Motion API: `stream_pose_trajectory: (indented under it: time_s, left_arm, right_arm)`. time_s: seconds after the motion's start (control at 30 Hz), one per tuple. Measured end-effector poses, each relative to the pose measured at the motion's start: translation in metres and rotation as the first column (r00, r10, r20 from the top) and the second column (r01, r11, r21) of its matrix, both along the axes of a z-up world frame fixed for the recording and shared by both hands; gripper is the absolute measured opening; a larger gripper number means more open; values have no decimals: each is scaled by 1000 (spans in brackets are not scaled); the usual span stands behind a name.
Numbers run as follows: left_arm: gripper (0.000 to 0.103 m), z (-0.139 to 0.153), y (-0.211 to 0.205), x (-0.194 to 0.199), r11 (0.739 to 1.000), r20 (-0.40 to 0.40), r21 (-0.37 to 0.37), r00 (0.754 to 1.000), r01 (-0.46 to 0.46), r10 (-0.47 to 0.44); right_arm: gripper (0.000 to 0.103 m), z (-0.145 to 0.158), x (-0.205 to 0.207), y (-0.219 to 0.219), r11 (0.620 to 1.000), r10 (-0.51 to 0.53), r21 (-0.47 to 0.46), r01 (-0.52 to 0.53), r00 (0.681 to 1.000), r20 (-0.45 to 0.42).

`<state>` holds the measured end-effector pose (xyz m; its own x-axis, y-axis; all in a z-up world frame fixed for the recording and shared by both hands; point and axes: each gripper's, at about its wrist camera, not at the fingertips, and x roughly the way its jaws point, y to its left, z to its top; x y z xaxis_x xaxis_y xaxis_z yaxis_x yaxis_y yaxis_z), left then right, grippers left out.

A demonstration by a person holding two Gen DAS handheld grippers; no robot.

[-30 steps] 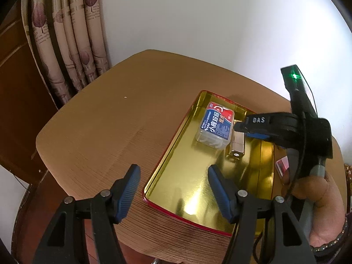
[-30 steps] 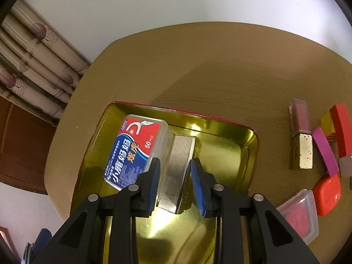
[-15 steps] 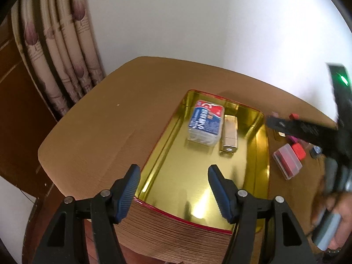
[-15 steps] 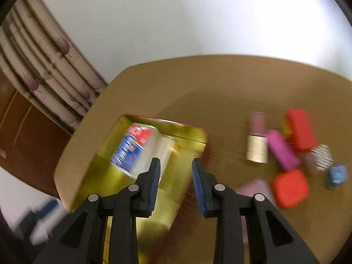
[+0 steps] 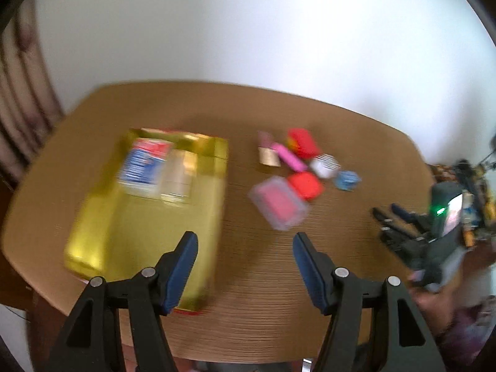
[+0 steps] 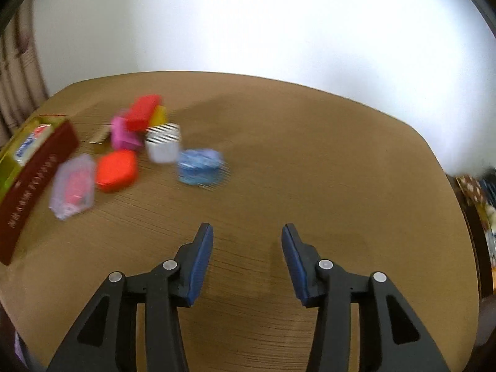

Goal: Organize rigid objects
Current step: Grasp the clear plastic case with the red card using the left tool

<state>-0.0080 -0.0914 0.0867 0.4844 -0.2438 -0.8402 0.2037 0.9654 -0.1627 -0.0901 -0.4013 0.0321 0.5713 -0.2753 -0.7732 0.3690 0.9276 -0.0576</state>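
Observation:
A gold tray (image 5: 102,235) with red outer walls (image 6: 34,183) holds a blue-and-white box (image 5: 144,166) and a silver ribbed case (image 5: 178,176). To its right lies a cluster of small items: a clear box with pink contents (image 5: 277,206) (image 6: 74,186), a red case (image 5: 305,184) (image 6: 116,170), a pink bar (image 5: 290,156), a striped box (image 6: 164,145) and a blue round box (image 6: 200,167). My left gripper (image 5: 243,251) is open and empty, above the table before the clear box. My right gripper (image 6: 246,245) is open and empty over bare table, right of the cluster.
The brown wooden table (image 6: 310,155) has rounded edges against a white wall. Curtains (image 5: 18,99) hang at the left. The right gripper's body (image 5: 434,245) shows at the right edge of the left wrist view, near clutter beyond the table.
My right gripper has let go of the silver case in the tray, pulled out, swung right and opened wider. My left gripper has turned right toward the cluster.

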Motion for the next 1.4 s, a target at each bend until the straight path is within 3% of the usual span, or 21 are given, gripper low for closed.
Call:
stream_pose_trajectory:
  time_s: [0.07, 0.27, 0.57, 0.8, 1.07, 1.4]
  left_arm:
    - [66, -7, -22, 11, 999, -52, -37, 998, 23, -25]
    - [66, -37, -56, 54, 999, -173, -24, 985, -29, 24]
    - [66, -82, -56, 99, 982, -330, -54, 932, -181, 153]
    - [66, -94, -58, 115, 972, -348, -17, 913, -233, 213]
    - [66, -110, -59, 127, 966, -391, -5, 890, -259, 237]
    - [65, -116, -60, 122, 960, -343, 31, 899, -279, 273]
  right_arm:
    - [44, -6, -7, -12, 1000, -15, 10, 15, 1000, 1]
    - [44, -11, -18, -31, 998, 4, 55, -6, 999, 37]
    - [44, -11, -37, -48, 991, 49, 117, -60, 994, 97]
    - [44, 2, -60, -45, 984, 61, 160, -81, 990, 126]
    - [45, 4, -59, -45, 977, 57, 196, -84, 989, 136]
    - [49, 3, -54, -45, 974, 50, 214, -80, 989, 141]
